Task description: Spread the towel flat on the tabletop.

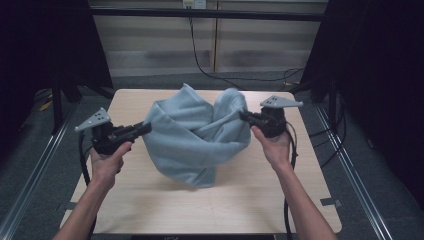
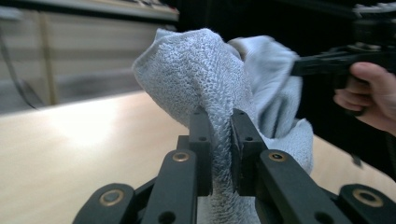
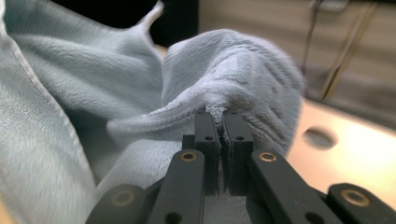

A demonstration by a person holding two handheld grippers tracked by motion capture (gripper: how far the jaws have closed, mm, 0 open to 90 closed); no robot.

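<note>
One pale blue towel hung bunched above the wooden table, the left gripper pinching one edge and the right gripper clamping another, with no readable writing anywhere.

Light wooden table with rounded corners, pale blue towel's lower fold resting on it

The towel is soft, nubbly terry cloth; the table is smooth, pale wood.

Pale wooden table — black cable behind, slatted wall beyond.
</note>
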